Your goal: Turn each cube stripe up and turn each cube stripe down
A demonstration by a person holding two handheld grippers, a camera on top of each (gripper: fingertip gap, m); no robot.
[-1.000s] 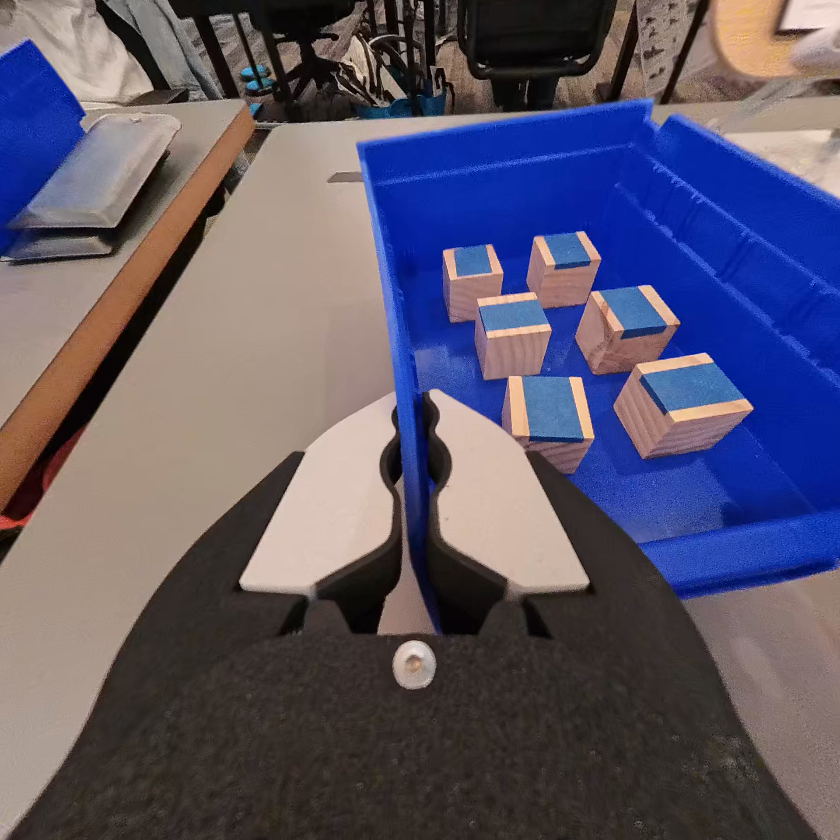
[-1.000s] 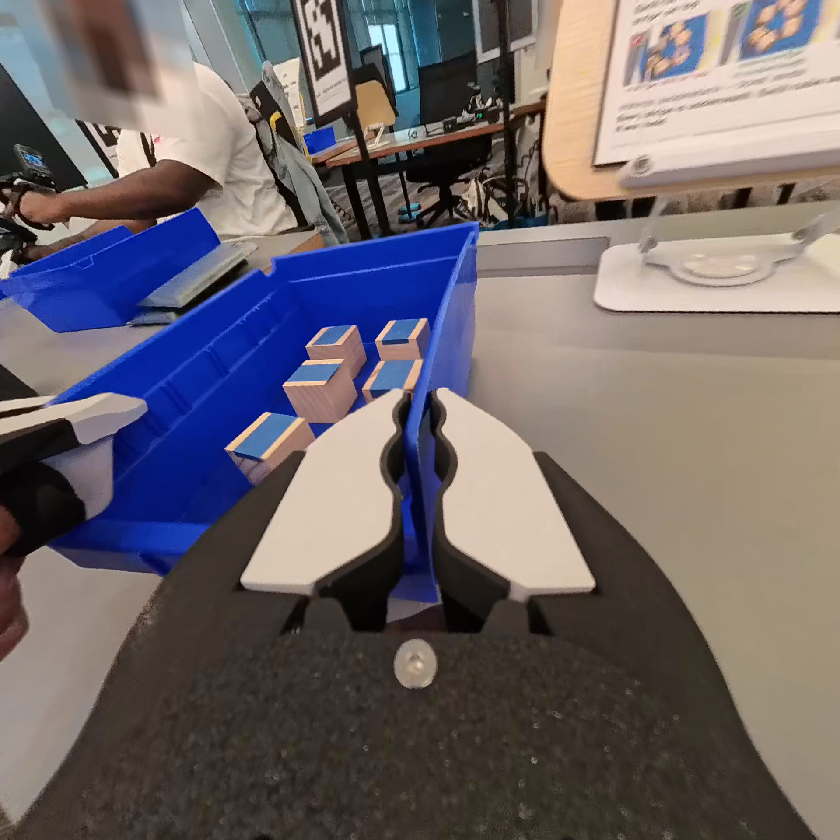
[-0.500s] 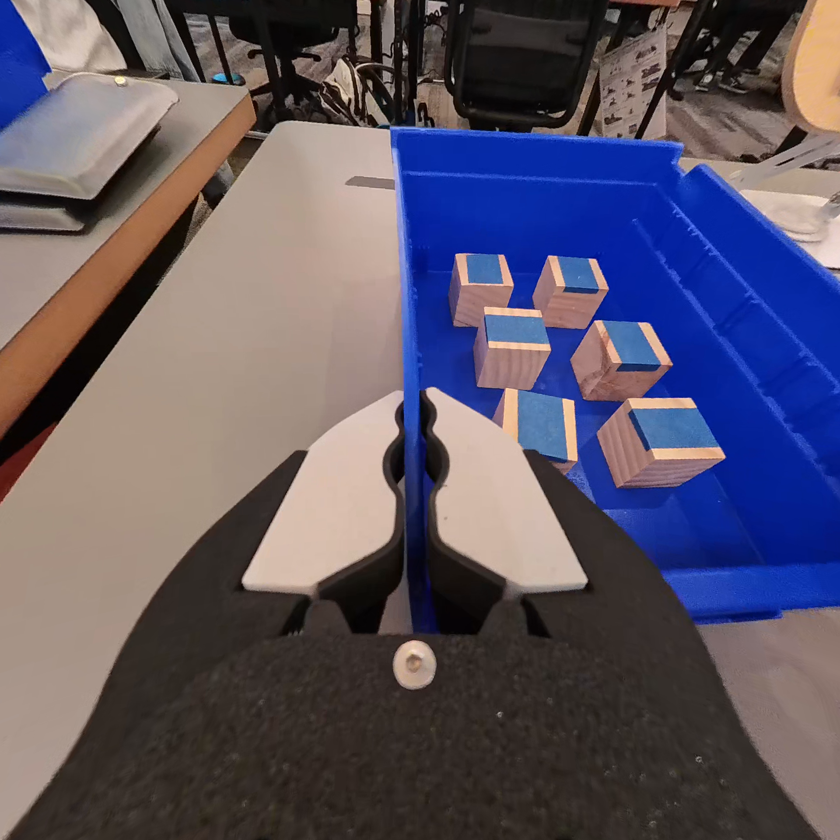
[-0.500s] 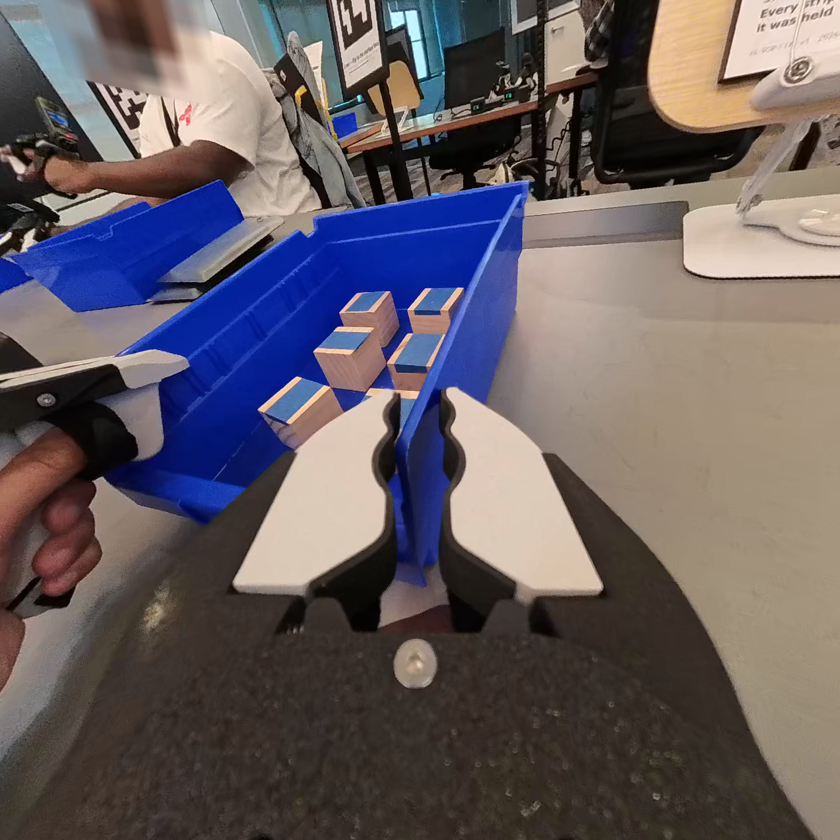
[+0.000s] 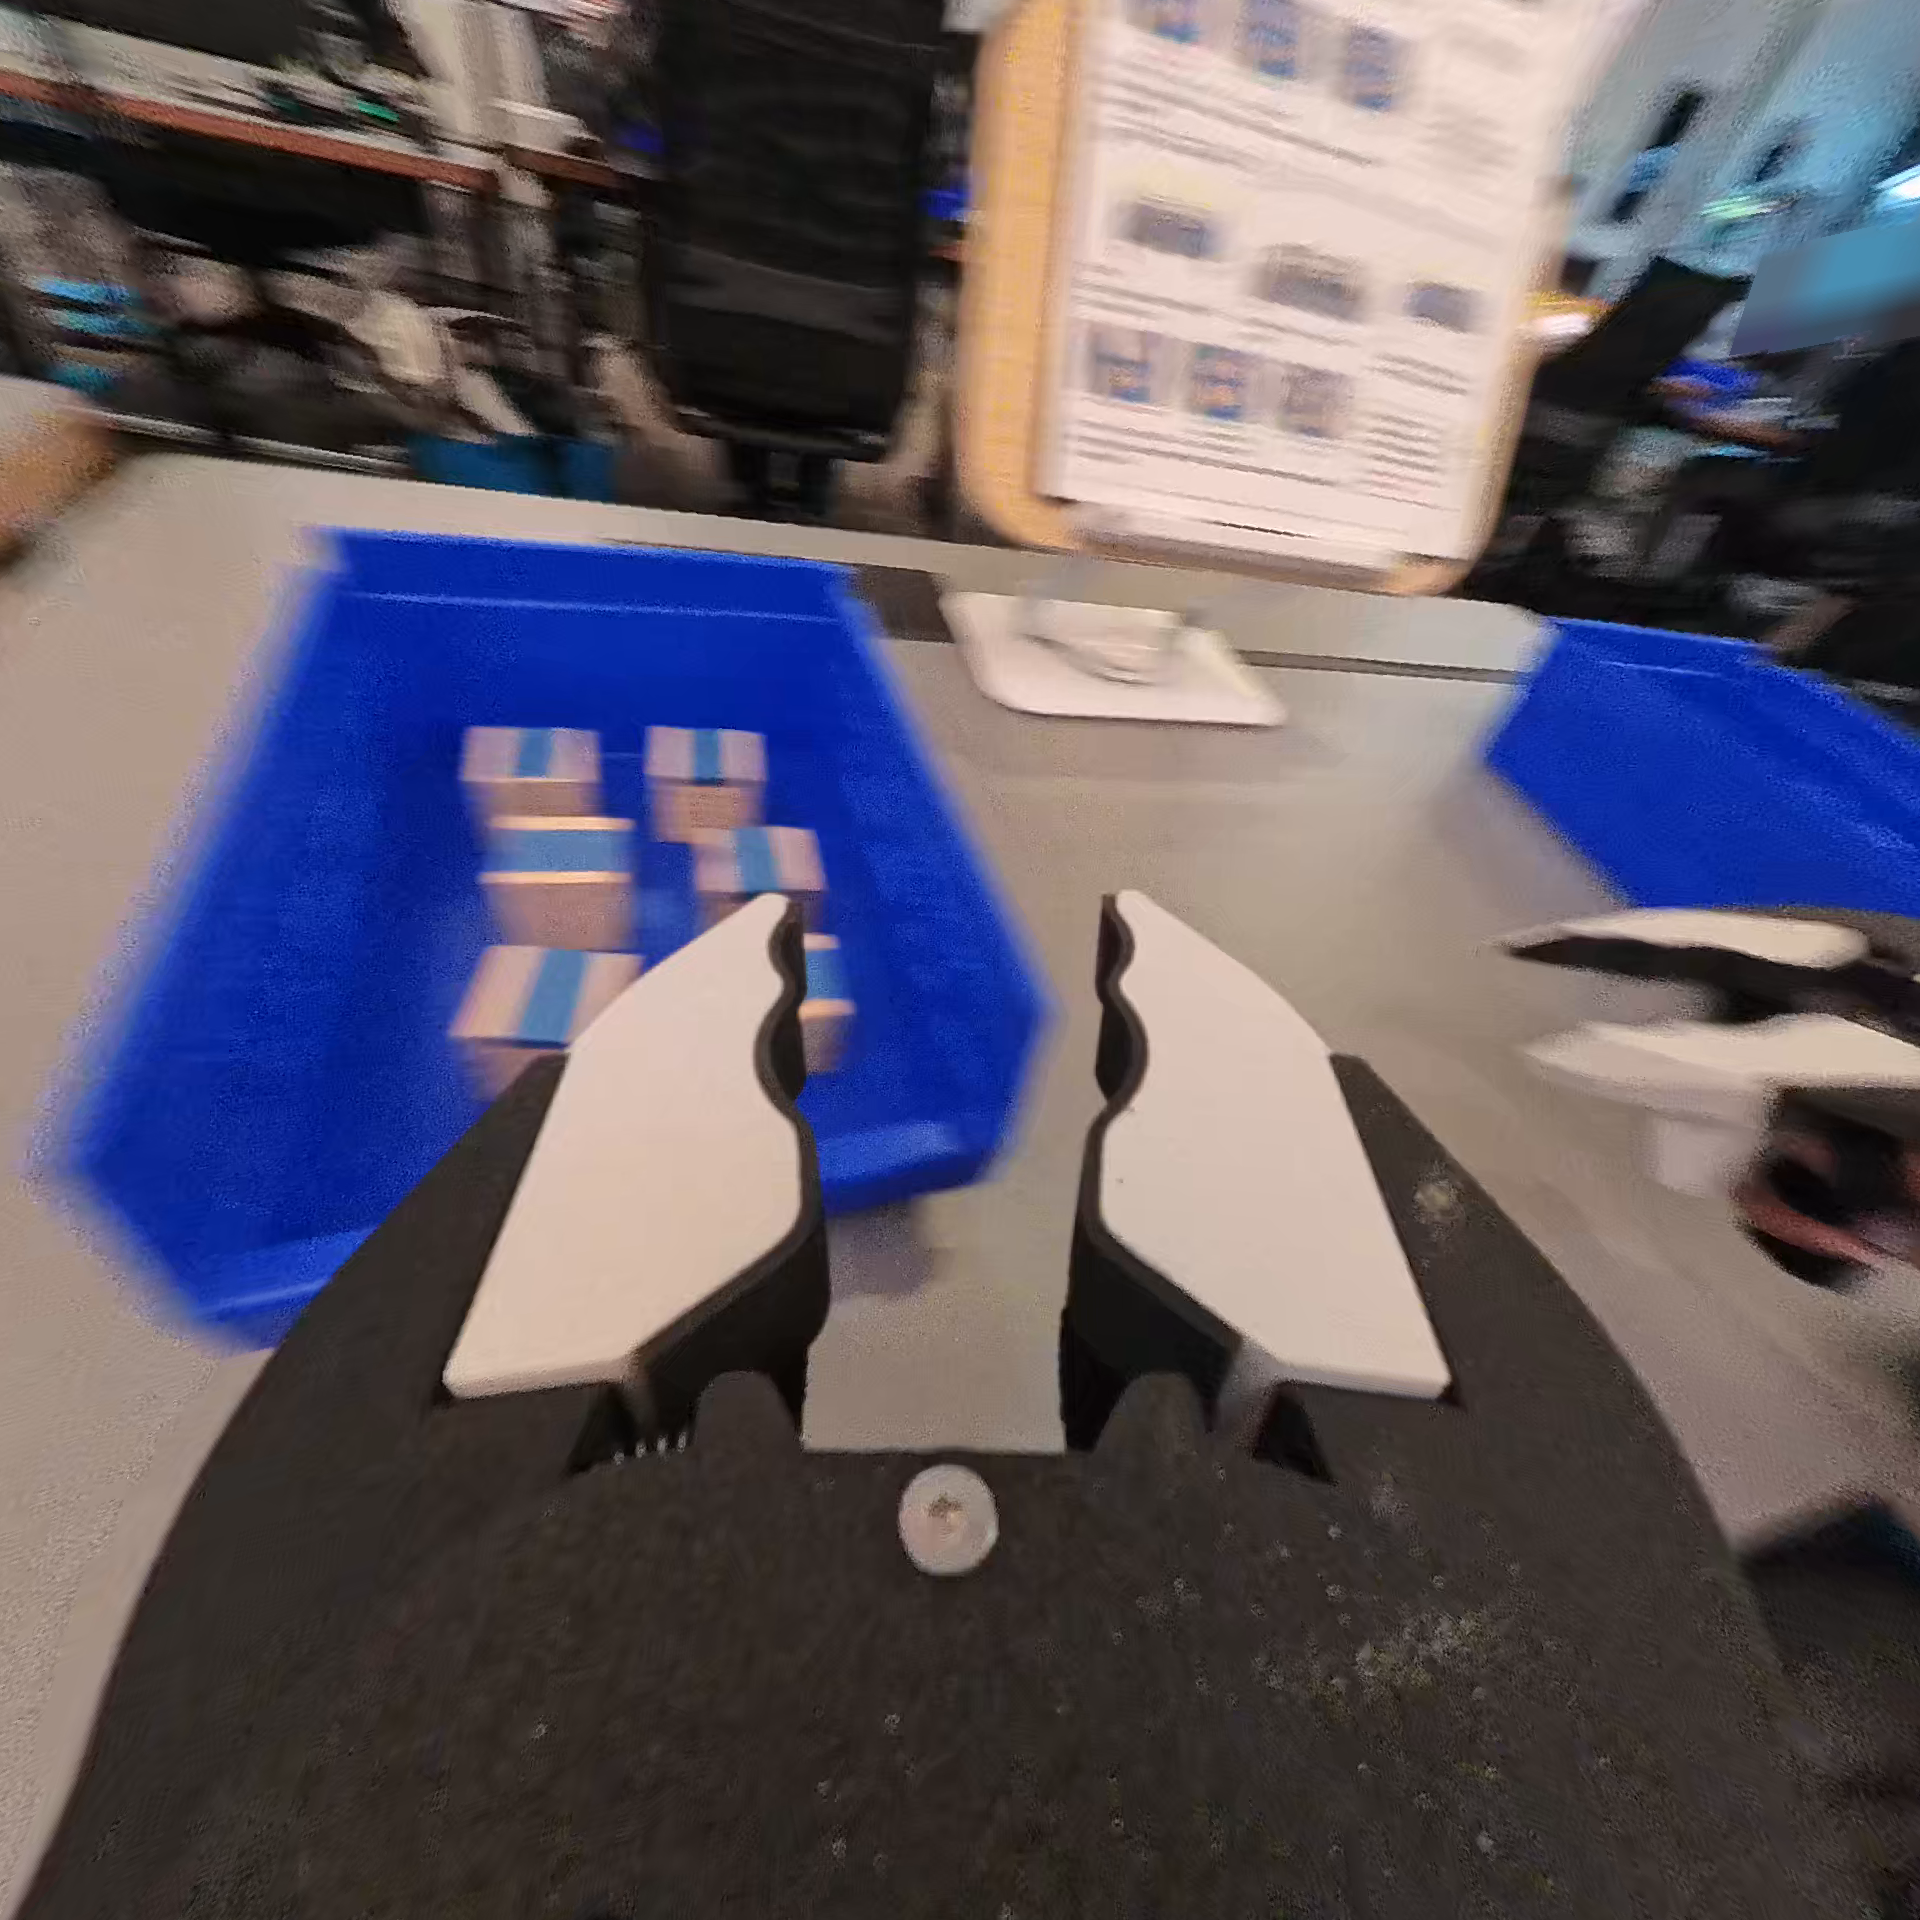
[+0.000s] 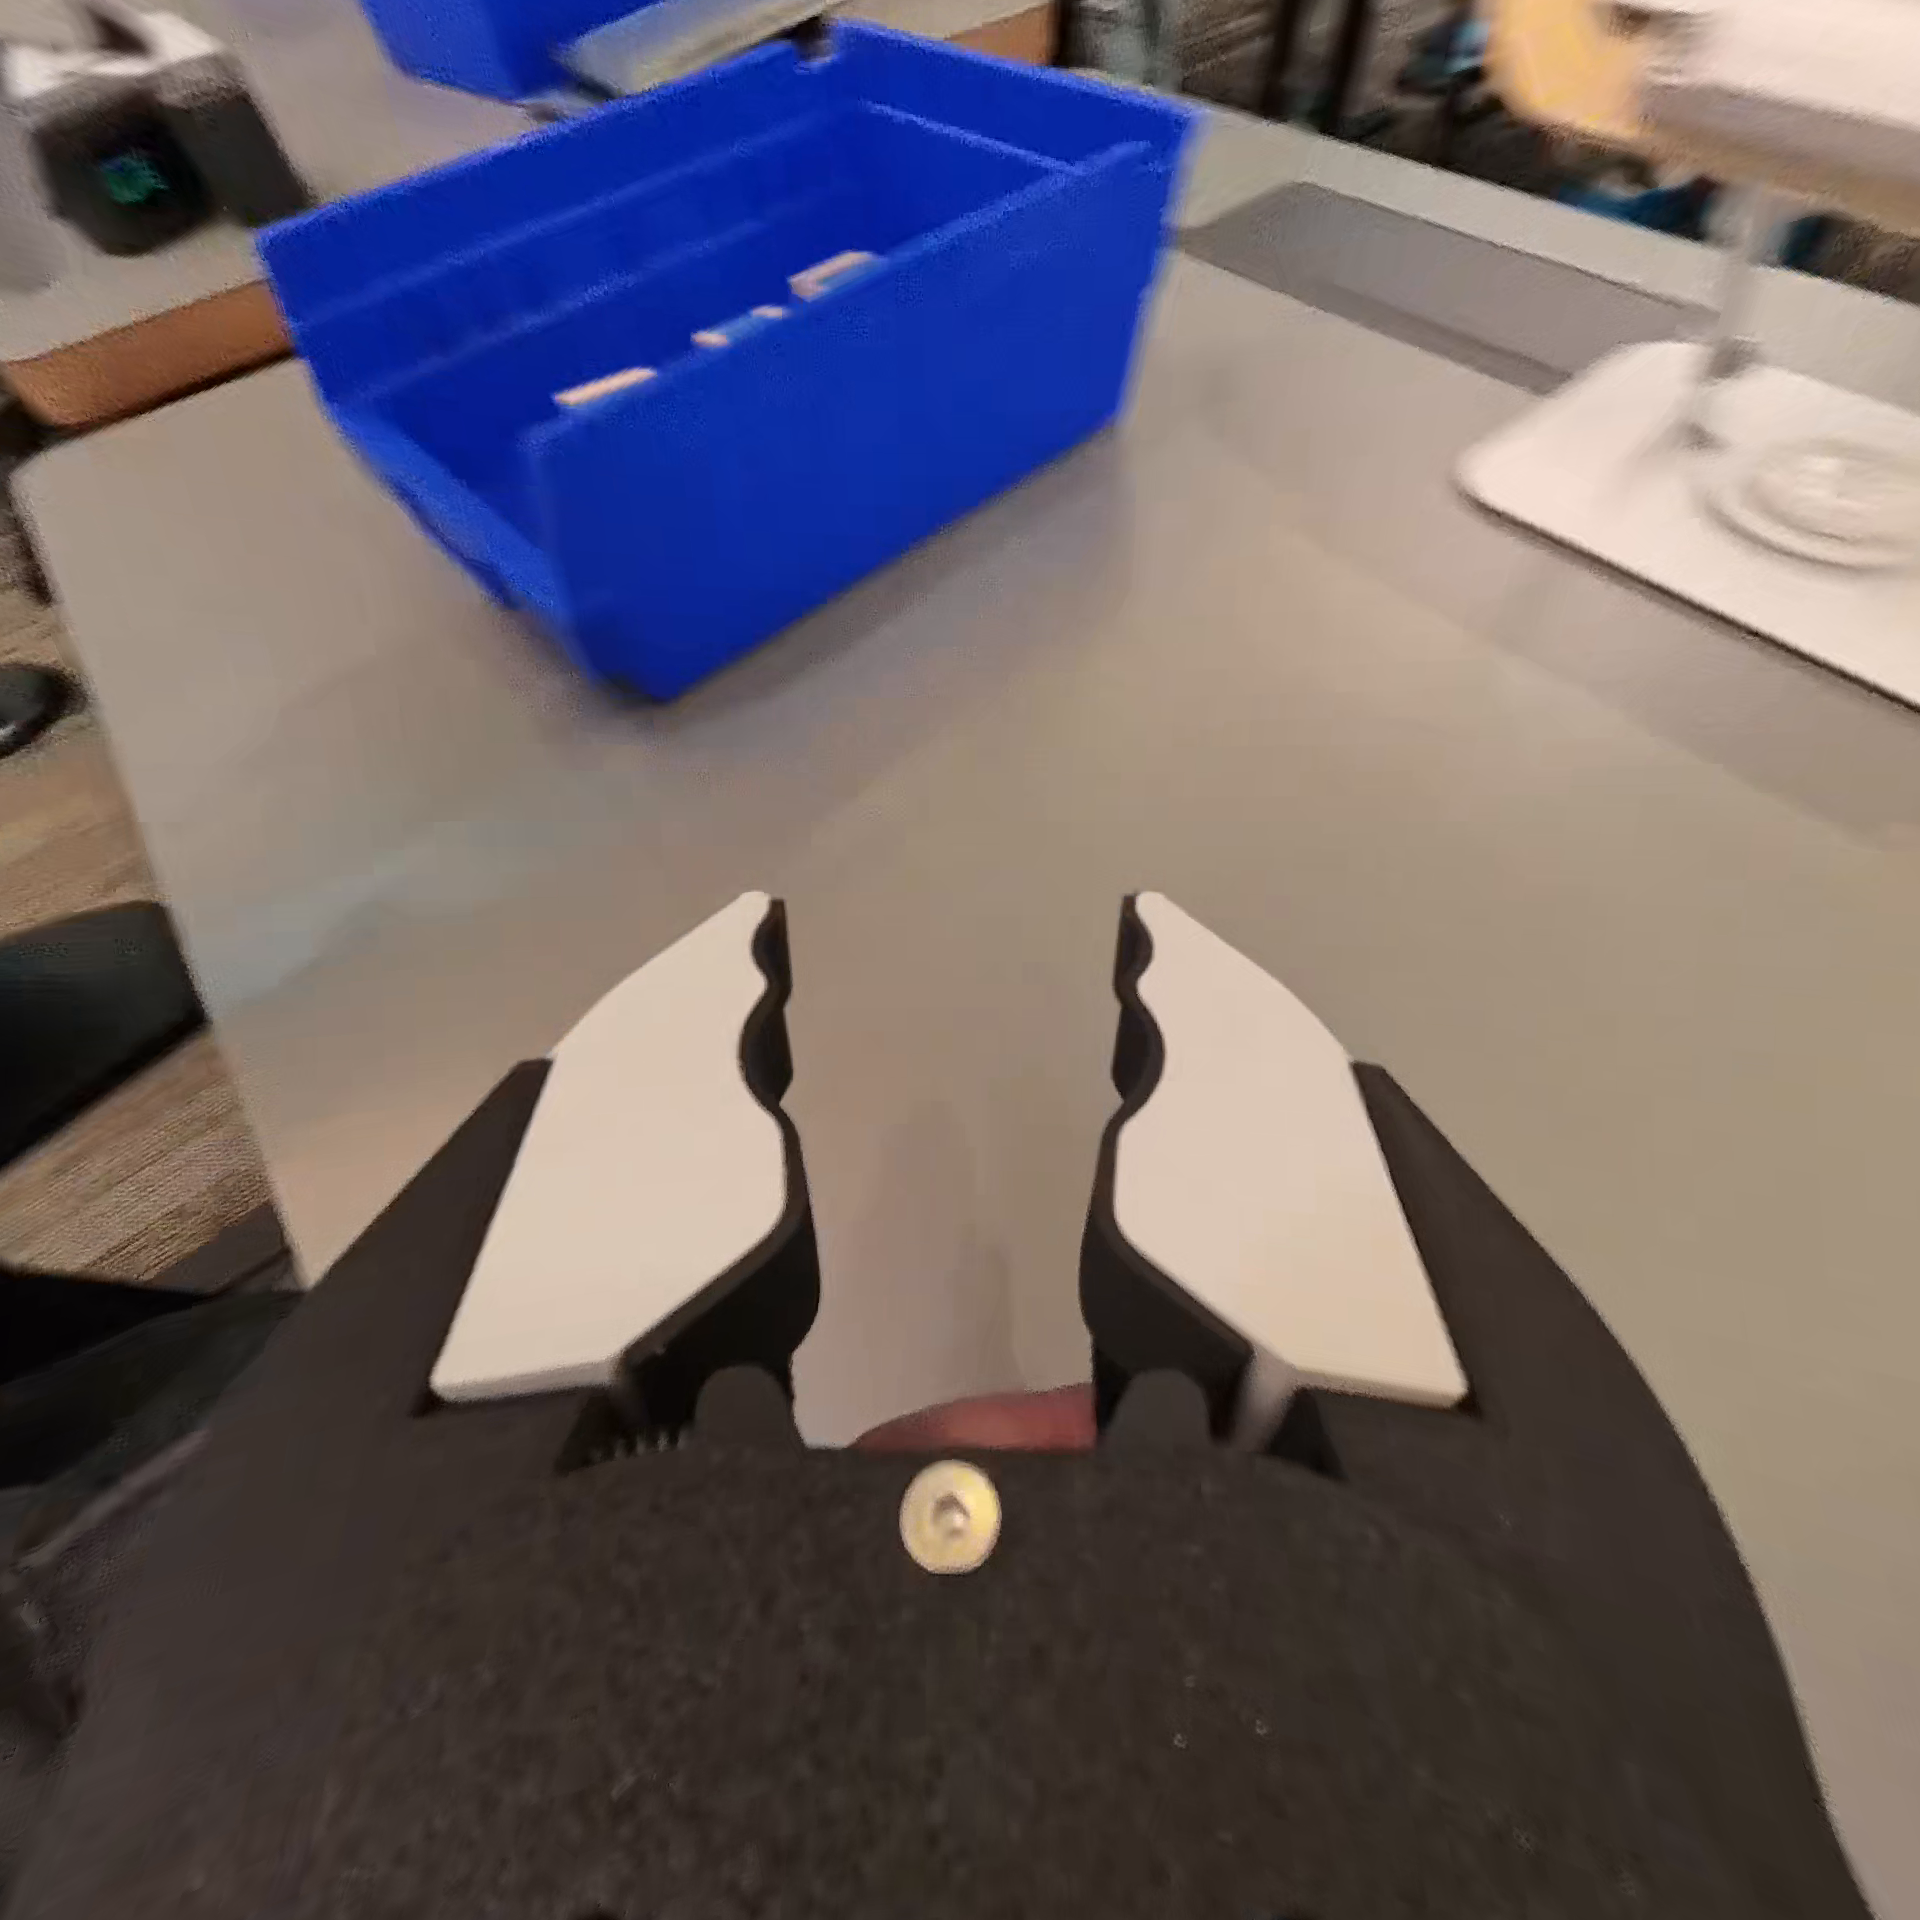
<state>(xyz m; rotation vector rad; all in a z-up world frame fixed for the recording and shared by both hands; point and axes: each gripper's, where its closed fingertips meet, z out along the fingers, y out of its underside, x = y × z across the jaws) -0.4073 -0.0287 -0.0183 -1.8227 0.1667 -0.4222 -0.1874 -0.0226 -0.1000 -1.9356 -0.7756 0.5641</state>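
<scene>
The left wrist view is looking from just in front of the blue bin [image 5: 312,1039], facing down into it toward its far wall, close by. The right wrist view is looking from farther off, facing the blue bin [image 6: 810,499] at its outer wall. Both views are sharing the bin and the grey surface [image 6: 1247,779] around it.

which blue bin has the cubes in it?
The blue bin left of the open left gripper. The other blue bin, far right, shows no cubes.
</scene>
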